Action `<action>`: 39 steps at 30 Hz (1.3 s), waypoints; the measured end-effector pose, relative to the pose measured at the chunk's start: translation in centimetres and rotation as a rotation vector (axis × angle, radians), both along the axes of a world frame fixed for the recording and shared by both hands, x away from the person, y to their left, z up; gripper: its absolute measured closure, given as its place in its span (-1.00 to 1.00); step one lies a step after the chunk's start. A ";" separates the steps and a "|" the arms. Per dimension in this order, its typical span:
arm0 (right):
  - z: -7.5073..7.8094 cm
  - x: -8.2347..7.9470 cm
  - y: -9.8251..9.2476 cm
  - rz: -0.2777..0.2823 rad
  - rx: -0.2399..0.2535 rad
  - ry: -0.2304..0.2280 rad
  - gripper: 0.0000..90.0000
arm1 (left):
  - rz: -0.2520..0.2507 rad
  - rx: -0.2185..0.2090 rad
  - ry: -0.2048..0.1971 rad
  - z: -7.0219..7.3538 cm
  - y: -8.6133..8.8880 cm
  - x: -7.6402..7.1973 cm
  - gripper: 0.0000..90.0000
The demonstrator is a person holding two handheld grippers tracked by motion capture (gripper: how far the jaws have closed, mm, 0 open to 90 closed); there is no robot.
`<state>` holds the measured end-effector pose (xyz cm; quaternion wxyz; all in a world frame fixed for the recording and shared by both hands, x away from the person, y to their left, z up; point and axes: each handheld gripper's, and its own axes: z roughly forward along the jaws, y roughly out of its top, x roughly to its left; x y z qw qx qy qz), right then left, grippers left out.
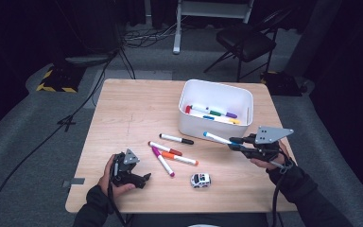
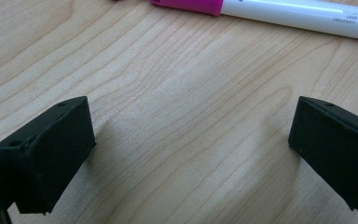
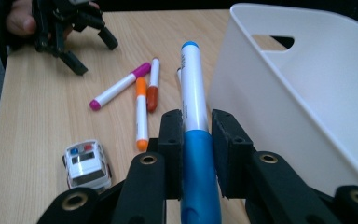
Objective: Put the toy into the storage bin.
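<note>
The right gripper (image 1: 235, 143) is clamped on a blue marker (image 1: 216, 138), jaws pressed against both sides of the barrel near the cap end, as the right gripper view (image 3: 196, 154) confirms. The marker (image 3: 194, 116) is held roughly level, above the table and just beside the front wall of the white bin (image 1: 184, 123), its free end pointing toward the table centre. Holding it by one end leaves most of the barrel free, which should suit lowering it over the rim into the bin, where several markers (image 1: 212, 113) already lie.

The left gripper (image 1: 139, 180) rests low on the wooden table (image 1: 123, 109) at the near left, jaws wide apart with nothing between them; its own view shows bare wood between the pads and a pink marker (image 2: 270, 11) just beyond. This appears to be a waiting posture.

On the table between the two hands lie a black marker (image 1: 176, 138), a brown marker (image 1: 165, 148), an orange marker (image 1: 179, 158) and the pink marker (image 1: 163, 161). A toy police car (image 1: 200, 179) stands near the front edge, apart from them.
</note>
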<state>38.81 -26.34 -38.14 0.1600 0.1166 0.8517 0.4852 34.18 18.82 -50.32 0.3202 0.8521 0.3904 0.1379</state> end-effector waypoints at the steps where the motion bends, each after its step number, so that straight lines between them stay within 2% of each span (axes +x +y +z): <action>1: 0.3 0.2 0.0 0.001 -0.001 -0.006 0.66 | 0.000 0.000 0.000 0.0 0.0 0.0 -0.99; 10: 3.3 1.5 -0.3 -0.010 0.022 -0.043 0.66 | 0.002 -0.001 0.001 0.0 0.0 0.0 -0.99; 18: 5.0 3.3 -0.5 -0.038 0.031 -0.044 0.66 | 0.000 0.000 0.000 0.0 0.0 0.0 -0.99; 28: 5.3 5.9 0.0 -0.080 -0.003 -0.027 0.66 | 0.000 0.000 0.000 0.0 0.0 0.0 -0.99; 36: 4.5 8.0 0.5 -0.096 -0.038 0.018 0.66 | 0.001 -0.001 0.001 0.0 0.0 0.0 -0.99; 39: 4.1 8.8 0.6 -0.103 -0.049 0.051 0.66 | 0.000 0.000 0.000 0.0 0.0 0.0 -0.99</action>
